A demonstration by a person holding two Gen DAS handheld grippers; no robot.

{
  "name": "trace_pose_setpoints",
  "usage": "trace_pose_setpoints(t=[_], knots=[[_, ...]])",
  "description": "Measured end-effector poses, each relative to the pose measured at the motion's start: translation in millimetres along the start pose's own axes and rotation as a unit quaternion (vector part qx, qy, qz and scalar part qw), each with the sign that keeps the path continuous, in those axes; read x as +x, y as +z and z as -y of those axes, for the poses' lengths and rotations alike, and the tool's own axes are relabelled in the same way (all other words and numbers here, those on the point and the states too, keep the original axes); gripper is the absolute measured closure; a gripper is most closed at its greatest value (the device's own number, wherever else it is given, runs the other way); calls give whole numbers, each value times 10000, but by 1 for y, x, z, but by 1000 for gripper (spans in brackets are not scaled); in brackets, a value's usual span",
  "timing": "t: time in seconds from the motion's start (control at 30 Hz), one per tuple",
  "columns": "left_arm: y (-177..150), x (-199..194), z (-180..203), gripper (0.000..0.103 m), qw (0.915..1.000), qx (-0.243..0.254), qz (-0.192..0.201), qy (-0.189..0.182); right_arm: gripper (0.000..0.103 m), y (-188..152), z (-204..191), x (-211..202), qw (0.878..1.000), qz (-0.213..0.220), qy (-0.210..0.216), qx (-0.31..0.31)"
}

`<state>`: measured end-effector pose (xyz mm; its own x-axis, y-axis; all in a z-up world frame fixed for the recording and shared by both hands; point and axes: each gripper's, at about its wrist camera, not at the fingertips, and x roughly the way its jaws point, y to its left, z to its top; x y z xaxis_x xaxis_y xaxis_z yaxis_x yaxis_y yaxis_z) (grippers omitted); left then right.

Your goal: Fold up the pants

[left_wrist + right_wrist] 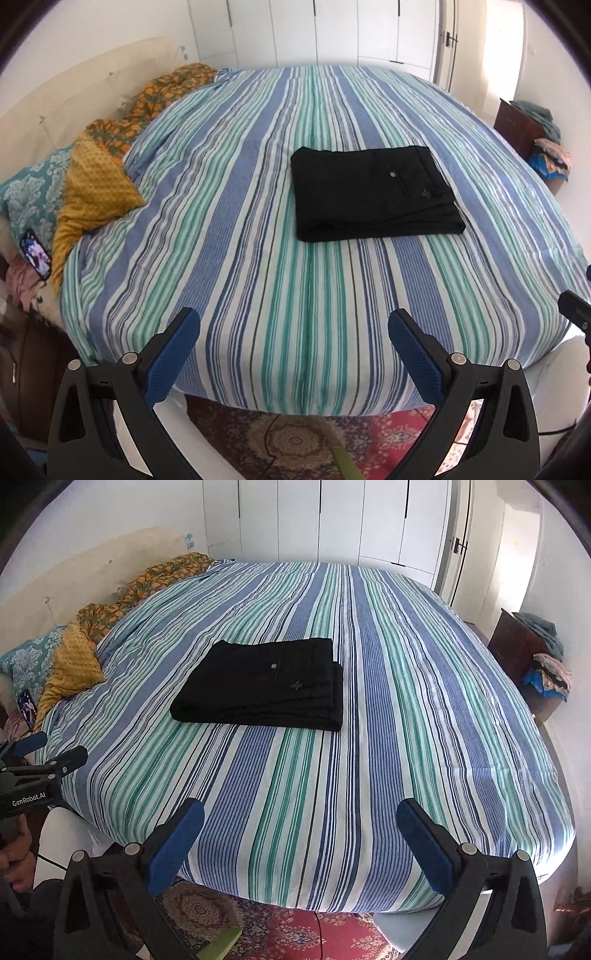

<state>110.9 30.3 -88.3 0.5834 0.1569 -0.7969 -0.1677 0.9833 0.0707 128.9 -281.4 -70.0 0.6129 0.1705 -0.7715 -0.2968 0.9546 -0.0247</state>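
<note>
The black pants [373, 192] lie folded in a neat flat square on the bed [258, 258], on top of the striped blue, green and white cover, well away from both tongs. The left tongs [293, 347] are wide open with nothing between the blue pads [173, 354], and they hang over the near edge of the bed. The right tongs [300, 834] are wide open too and hold nothing. A yellow pillow [92, 192] sits at the left side of the bed, next to a phone [36, 254]. A patterned red rug [295, 934] lies on the floor below
</note>
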Motion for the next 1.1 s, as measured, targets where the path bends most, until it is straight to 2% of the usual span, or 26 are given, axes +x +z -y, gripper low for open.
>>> trace_pose_setpoints(t=[0.17,0.47,0.53,0.67,0.8,0.93,1.1], knots=[[-1,-2,4,1,9999,104,-55,-10,0,3,-3,-9,9999,77,-90,16],[-3,-5,6,1,9995,10,-217,-234,0,1,1,-10,9996,45,-269,28],[-2,-6,6,1,9996,-3,-218,-180,0,0,1,-11,9996,13,-289,25],[-2,-11,8,1,9999,58,-99,-89,0,1,-1,-16,9995,24,-302,-34],[-1,-15,11,1,9997,135,-20,-222,0,4,-4,-22,9995,104,-284,-78],[-1,-18,13,1,9996,210,47,-165,0,6,-7,-22,9996,106,-256,-95],[-1,-16,12,1,9998,150,3,-162,0,3,-8,-19,9996,51,-242,-119]])
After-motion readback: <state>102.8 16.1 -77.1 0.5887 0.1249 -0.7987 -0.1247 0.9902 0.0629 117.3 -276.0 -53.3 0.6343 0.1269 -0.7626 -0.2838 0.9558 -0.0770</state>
